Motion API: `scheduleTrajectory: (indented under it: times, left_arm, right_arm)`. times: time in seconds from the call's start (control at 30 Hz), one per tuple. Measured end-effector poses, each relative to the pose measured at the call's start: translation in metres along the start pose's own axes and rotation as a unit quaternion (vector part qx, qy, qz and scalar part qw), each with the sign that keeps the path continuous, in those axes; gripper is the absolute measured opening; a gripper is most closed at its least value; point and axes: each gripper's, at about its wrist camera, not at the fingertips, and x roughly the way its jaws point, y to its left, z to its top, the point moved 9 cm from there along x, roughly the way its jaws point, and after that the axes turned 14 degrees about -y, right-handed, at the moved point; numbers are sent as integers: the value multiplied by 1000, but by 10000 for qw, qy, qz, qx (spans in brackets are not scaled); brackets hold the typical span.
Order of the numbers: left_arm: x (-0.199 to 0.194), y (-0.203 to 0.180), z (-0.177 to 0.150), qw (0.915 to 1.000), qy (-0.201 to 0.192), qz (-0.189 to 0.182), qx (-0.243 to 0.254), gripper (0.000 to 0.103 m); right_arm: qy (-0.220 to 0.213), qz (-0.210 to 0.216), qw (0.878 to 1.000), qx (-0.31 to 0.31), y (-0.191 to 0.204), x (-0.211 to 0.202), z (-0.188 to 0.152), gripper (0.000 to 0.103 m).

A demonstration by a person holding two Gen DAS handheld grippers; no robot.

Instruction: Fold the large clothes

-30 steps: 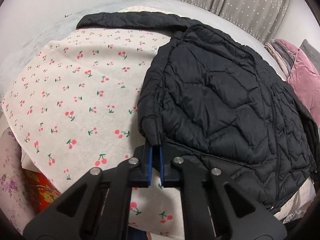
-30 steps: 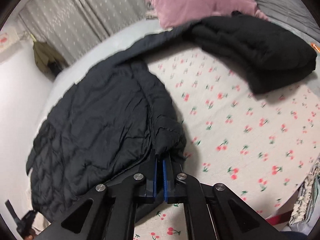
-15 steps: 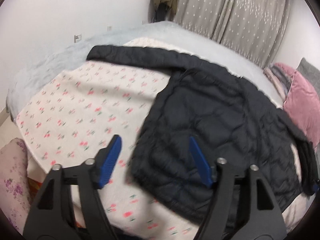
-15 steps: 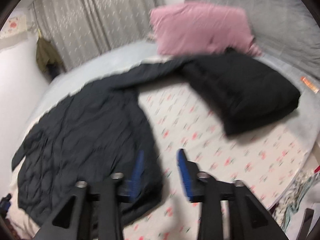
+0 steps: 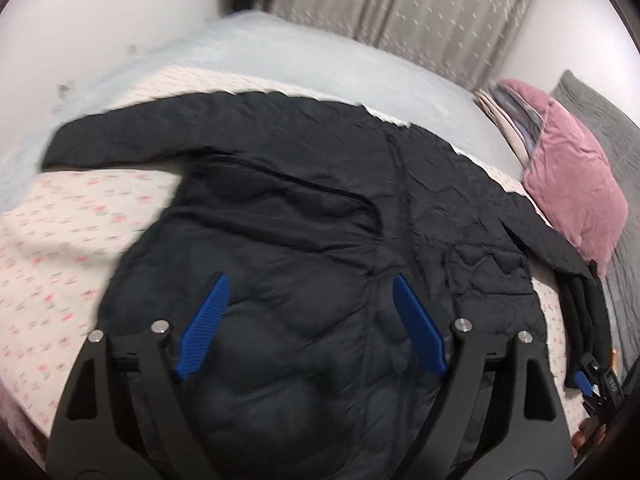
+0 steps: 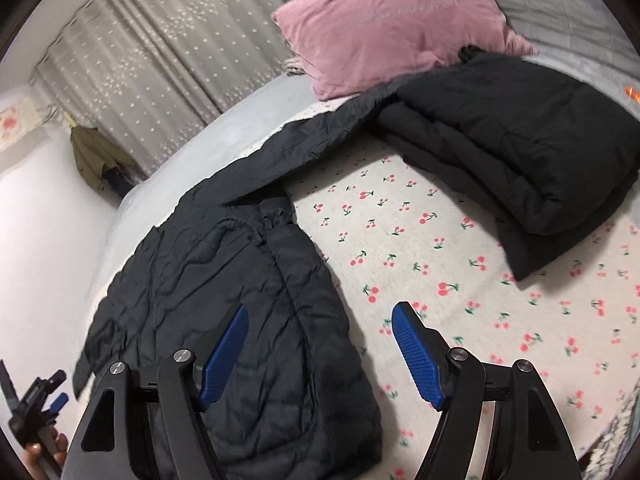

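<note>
Soft even indoor light, motion blur in left view; fisheye-bent, dark-vignetted edges

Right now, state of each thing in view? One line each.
left tool: open, jaws just opened, nothing gripped, above the jacket.
right tool: open, jaws just opened, nothing gripped.
quilted jacket: released, lying spread on the cherry-print sheet, both sleeves stretched out.
second black garment: folded into a stack.
pink pillow: lying behind the folded garment.

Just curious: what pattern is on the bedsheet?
Small red cherries with green stems on the cream bedsheet, clearest in the right wrist view.
</note>
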Motion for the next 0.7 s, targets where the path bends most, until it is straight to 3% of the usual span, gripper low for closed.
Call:
scheduleTrajectory:
  times: [0.1, 0.2, 0.3, 0.47, 0.63, 0.7]
  left_arm:
    - [23, -7, -14, 9996, 183, -184, 100, 84]
    - [41, 7, -23, 9988, 273, 90, 407, 84]
    - [40, 36, -12, 9983, -14, 512, 292, 84]
    - [48, 47, -20, 9985, 333, 299, -310, 84]
    - [53, 48, -25, 9985, 343, 374, -199, 84]
    - [58, 53, -21, 9983, 312, 453, -198, 84]
  right_arm:
    - [120, 49, 9999, -1, 10, 20, 5, 75]
    - [363, 225, 9987, -271, 26, 41, 10, 75]
    - [279, 86, 9989, -368, 24, 62, 34, 75]
    - [123, -76, 9997, 190, 8, 110, 84, 75]
    - [-228, -595, 9958, 663, -26, 155, 127, 75]
    - [-224, -556, 9934, 975, -34, 171, 136, 75]
